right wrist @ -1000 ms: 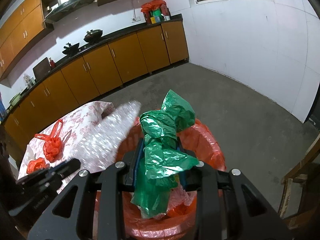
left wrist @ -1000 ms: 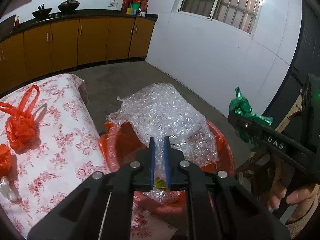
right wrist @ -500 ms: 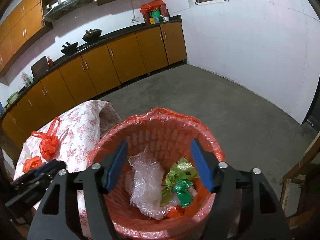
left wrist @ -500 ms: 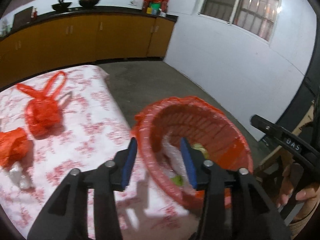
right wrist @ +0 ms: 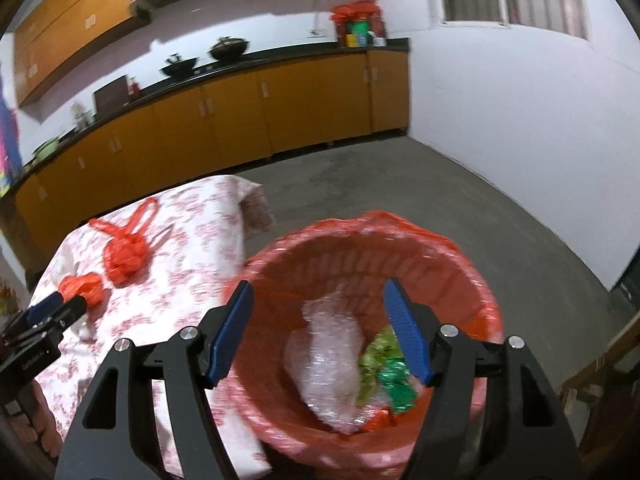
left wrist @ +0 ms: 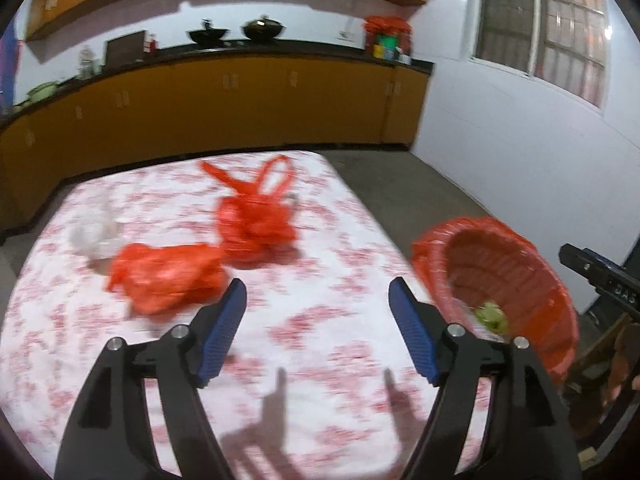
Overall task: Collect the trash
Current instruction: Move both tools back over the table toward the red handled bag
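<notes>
Two red plastic bags (left wrist: 256, 224) (left wrist: 164, 276), one clear wad (left wrist: 90, 236), one red bin (right wrist: 372, 320), two woks (left wrist: 208, 34) (left wrist: 264, 29).

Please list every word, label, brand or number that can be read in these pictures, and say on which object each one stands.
"DAS" (first letter partly cut off, so uncertain): white letters on the black body of the right gripper, at the right edge of the left wrist view.

Unreadable: a faint, blurred print on the black body of the left gripper, seen in the right wrist view.

Unreadable: labels on the green and yellow containers on the counter, too small and blurred.
</notes>
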Available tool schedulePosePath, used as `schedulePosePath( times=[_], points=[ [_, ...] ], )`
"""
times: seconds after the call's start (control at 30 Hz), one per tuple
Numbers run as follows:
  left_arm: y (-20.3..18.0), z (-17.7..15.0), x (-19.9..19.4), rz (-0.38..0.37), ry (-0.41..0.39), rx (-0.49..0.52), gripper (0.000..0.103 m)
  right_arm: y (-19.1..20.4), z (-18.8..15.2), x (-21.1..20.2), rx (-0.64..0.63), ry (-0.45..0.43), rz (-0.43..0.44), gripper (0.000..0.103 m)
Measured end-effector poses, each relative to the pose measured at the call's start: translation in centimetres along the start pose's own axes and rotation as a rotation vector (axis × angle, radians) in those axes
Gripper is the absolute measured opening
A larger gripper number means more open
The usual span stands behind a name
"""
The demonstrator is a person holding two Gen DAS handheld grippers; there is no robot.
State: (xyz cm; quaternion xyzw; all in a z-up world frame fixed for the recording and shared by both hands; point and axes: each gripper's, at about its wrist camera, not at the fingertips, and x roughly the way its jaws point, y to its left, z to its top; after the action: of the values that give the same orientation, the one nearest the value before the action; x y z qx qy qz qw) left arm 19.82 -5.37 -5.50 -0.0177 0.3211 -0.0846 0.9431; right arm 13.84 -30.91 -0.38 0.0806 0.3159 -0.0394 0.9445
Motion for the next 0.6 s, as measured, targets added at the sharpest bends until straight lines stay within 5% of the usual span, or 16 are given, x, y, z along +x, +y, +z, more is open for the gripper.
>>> schedulePosePath(
  times=[0.3,0.6],
  points=[
    [7.9,-1.2,-3.5,0.218,-0.074,-0.059,0.084,7.7,0.9,1.4,-0.102,0.012,0.121,0.068],
    [16.7,-1.5,-4.5,0.341,-0.078,-0.210,0.088,17.3,1.9,5.5,-0.212,0.041,0.228,0.068]
  ],
)
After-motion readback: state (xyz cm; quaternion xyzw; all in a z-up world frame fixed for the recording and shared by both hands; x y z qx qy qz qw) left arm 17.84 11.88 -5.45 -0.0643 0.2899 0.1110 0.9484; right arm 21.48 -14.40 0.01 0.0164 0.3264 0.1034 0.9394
